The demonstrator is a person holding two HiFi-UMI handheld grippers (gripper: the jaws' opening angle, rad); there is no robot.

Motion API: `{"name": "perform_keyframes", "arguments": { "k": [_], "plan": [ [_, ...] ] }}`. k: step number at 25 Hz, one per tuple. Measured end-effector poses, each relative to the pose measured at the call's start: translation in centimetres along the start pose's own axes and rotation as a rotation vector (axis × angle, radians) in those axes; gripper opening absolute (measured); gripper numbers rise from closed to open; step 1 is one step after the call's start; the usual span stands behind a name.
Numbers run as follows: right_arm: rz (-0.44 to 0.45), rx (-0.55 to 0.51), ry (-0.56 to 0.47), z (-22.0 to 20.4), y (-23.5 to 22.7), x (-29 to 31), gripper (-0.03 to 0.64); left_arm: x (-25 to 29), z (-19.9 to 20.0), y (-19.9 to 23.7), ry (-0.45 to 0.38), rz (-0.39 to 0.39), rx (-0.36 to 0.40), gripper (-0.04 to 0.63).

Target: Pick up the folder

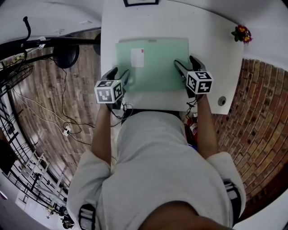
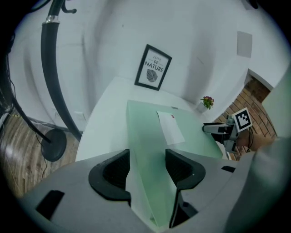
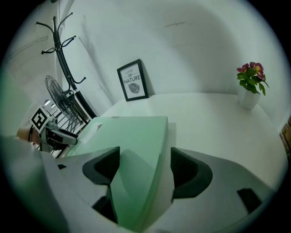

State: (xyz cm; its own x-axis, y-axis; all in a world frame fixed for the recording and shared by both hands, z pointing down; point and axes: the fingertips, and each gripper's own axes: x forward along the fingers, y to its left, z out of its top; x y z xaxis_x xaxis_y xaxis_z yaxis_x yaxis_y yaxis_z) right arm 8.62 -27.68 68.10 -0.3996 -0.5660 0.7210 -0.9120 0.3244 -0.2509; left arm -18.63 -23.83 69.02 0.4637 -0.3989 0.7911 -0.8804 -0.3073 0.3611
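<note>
— Well, what is hidden or hard to make out?

— The near corners of the green folder [image 1: 153, 63] are covered by the two tools. The print on its white label [image 1: 137, 57] cannot be read. In the head view the framed picture [image 1: 141, 2] is cut off by the top edge, and the front of the white table [image 1: 211, 40] is hidden by the person's shoulders.

— And how are the tools seen?

— The jaws of the left gripper [image 1: 121, 75] are spread, with the folder's left edge between them. No pad is seen to press on it. The right gripper [image 1: 186, 63] is spread wide as well, with the folder's right edge between its jaws and a gap kept to the right pad.

— Where is the folder found?

— It lies on the table, near the front edge, between both tools.

— What else is placed around?

— A small flower pot [image 3: 251, 86] stands at the far right corner, well apart from the folder. The framed picture is leaned against the wall. A coat stand [image 3: 61, 41] and a fan [image 3: 57, 93] are seen beside the table on the left.
</note>
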Motion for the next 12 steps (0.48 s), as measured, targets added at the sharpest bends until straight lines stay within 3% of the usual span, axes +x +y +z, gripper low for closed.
{"name": "perform_keyframes", "arguments": {
  "k": [7, 12],
  "plan": [
    [0.109, 0.101, 0.014, 0.1, 0.6, 0.7, 0.359, 0.2, 0.5, -1.1, 0.000, -0.113, -0.080, 0.260],
    [0.107, 0.083, 0.026, 0.1, 0.8, 1.2, 0.359, 1.0, 0.2, -1.2, 0.019, -0.073, -0.043, 0.287]
  ]
}}
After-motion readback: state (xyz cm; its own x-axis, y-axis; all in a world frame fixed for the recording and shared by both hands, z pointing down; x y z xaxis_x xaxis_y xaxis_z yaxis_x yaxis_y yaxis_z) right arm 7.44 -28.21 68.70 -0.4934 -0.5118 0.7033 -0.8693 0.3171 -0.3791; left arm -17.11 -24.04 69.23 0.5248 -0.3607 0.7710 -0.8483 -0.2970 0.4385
